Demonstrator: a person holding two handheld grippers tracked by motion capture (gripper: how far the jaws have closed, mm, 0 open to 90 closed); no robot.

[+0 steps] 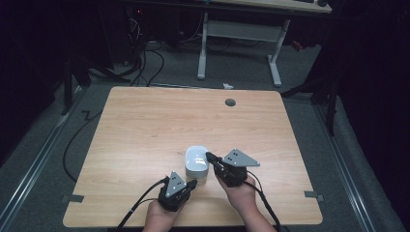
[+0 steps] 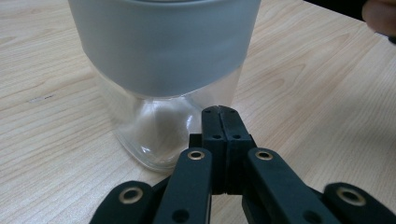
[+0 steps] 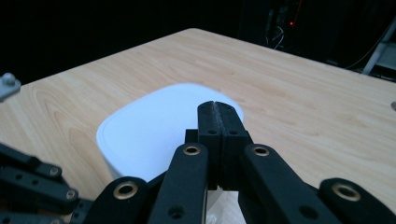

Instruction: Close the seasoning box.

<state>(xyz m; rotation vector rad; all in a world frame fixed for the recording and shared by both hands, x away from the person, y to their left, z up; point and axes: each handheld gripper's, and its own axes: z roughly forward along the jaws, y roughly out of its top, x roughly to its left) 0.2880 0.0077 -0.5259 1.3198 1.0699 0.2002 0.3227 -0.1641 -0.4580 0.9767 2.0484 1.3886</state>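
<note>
A clear square jar with a white lid point(image 1: 197, 163) stands on the wooden table near its front middle. My left gripper point(image 1: 192, 184) is shut, low at the jar's front left, its tip close to the clear glass base point(image 2: 159, 135). The white lid band point(image 2: 163, 46) rises above those jaws. My right gripper point(image 1: 209, 156) is shut too, with its tip over the right edge of the lid point(image 3: 154, 126). Nothing is held between either pair of jaws. The left gripper's linkage point(image 3: 32, 182) appears at the lower left of the right gripper view.
The wooden table point(image 1: 145, 125) has a round cable hole point(image 1: 230, 102) near its far edge. Tape marks point(image 1: 72, 198) sit at the front corners. Beyond the table stand a white desk frame point(image 1: 241, 43) and loose cables point(image 1: 145, 63) on grey carpet.
</note>
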